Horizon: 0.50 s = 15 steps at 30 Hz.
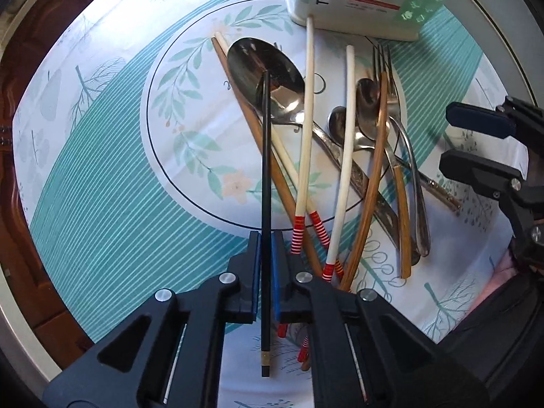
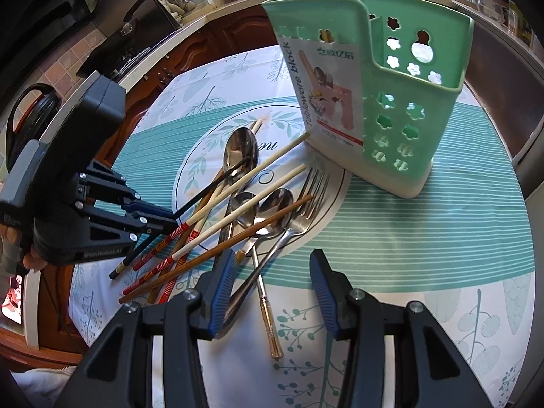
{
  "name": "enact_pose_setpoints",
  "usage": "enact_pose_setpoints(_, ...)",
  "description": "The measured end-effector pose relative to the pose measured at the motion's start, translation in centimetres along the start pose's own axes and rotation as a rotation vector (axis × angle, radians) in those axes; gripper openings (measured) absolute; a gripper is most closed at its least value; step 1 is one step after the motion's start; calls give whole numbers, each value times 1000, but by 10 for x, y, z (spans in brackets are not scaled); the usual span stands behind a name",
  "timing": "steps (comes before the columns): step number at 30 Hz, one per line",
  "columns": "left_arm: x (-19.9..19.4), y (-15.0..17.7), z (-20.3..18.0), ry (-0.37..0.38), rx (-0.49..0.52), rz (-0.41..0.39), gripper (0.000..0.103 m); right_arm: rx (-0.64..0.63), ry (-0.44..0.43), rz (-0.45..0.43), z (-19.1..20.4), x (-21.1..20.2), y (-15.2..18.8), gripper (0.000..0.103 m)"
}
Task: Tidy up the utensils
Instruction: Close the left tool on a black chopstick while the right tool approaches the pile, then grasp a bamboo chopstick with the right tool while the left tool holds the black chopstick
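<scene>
My left gripper (image 1: 266, 238) is shut on a black chopstick (image 1: 266, 183), which points forward over a big spoon (image 1: 265, 71); both show in the right wrist view, the left gripper (image 2: 168, 219) and the black chopstick (image 2: 204, 192). A pile of white chopsticks with red bands (image 1: 341, 170), brown chopsticks (image 1: 372, 183), spoons (image 2: 275, 210) and a fork (image 2: 311, 193) lies on the tablecloth. A green utensil holder (image 2: 404, 102) stands behind the pile, with several chopsticks in it. My right gripper (image 2: 272, 278) is open and empty above the handles; it also shows in the left wrist view (image 1: 462, 139).
The round table has a teal and white floral cloth (image 2: 408, 231). Brown cabinets (image 2: 190, 44) and a counter with kitchenware run along the far side. A black kettle (image 2: 30, 115) stands at the left.
</scene>
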<state>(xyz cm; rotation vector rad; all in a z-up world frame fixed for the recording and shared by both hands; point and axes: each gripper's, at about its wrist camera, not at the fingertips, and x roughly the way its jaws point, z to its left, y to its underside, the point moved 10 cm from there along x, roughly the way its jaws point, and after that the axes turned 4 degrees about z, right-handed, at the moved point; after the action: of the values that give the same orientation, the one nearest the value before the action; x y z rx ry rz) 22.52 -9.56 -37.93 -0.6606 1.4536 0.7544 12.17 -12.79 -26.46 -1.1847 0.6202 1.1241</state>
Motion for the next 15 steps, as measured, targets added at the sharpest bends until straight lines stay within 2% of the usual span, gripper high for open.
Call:
enact_pose_setpoints(4, -3, 5, 11, 0, -72, -26, 3, 60, -39, 28, -5, 3, -4, 43)
enact_pose_setpoints(5, -6, 8, 13, 11, -98, -38, 3, 80, -56, 41, -5, 4, -5, 40)
enact_pose_setpoints(7, -12, 17, 19, 18, -138, -65, 3, 134, -107, 77, -6, 10, -5, 24)
enact_pose_setpoints(9, -17, 24, 23, 35, -170, -89, 3, 202, -156, 120, -8, 17, -6, 19)
enact_pose_setpoints(15, -43, 50, 25, 64, -235, -180, 3, 357, -247, 167, -5, 29, -17, 19)
